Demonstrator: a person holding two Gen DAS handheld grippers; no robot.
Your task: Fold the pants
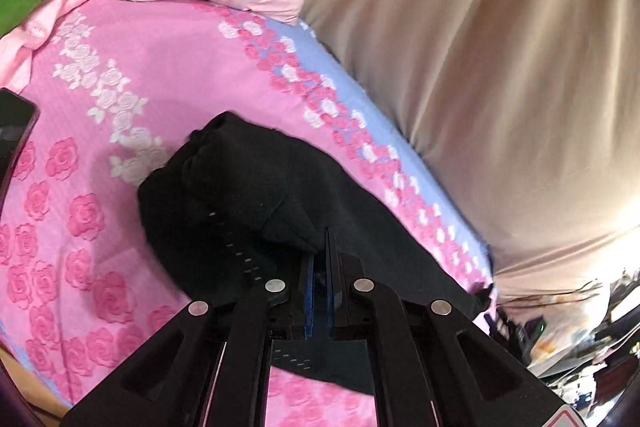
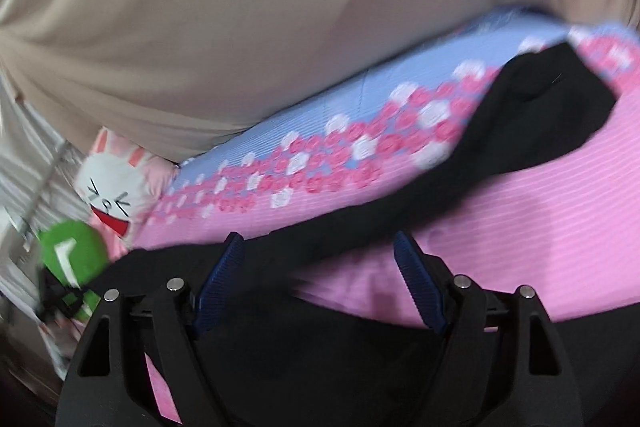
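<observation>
Black pants point(image 1: 256, 195) point(image 2: 460, 163): soft dark fabric, crumpled, partly bunched into mound, rest stretched as long band across pink rose-patterned bed point(image 1: 132, 99) point(image 2: 520, 211), running alongside blue-bordered edge, one end near bed corner.

Both tools were matte black plastic. The left gripper point(image 1: 320, 259) showed four round silver screws and blue pads; the right gripper point(image 2: 320, 255) carried ribbed blue pads beside matching screws.

The pants point(image 1: 248, 203) are matt black cloth, soft and slightly fuzzy. The bed sheet point(image 1: 168, 75) is pink woven cloth with raised rose patterns. The left gripper point(image 1: 320, 259) is matt black plastic with shiny metal rivets and ribbed blue pads point(image 2: 416, 279).
</observation>
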